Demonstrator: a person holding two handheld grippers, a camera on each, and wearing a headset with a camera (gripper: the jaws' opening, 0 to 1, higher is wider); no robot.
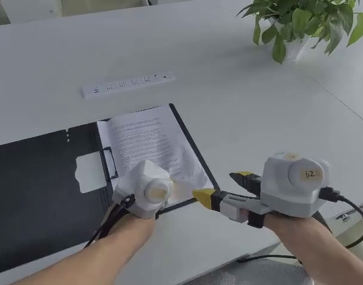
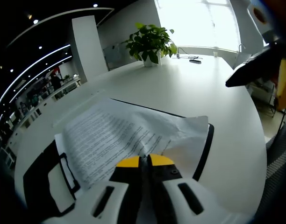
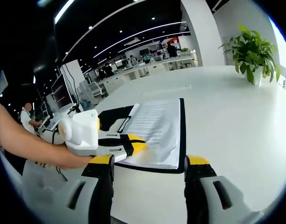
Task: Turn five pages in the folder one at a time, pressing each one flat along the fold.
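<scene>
- Folder (image 1: 39, 196), black and clip-fitted, lies open on the white table (image 1: 241, 101), its printed white paper page (image 1: 149, 139) rumpled at the near corner.
- Left gripper (image 2: 144, 161) is clamped tight, seemingly on that page's lower edge, though the pinch is hidden.
- Right gripper (image 3: 150, 161) hangs spread wide, holding nothing.
- Risk: a sideways drag could crease or tear the sheet.

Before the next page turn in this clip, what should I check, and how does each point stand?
1. Left gripper shut on the top page at its near edge: ok.
2. Only one sheet between its fingers: cannot tell.
3. Right gripper open, off the paper, right of the folder: ok.
4. Top page lying flat: not ok, its near corner is rumpled.
5. Folder lying fully open: ok.
6. Power strip and plant apart from the folder: ok.
</scene>
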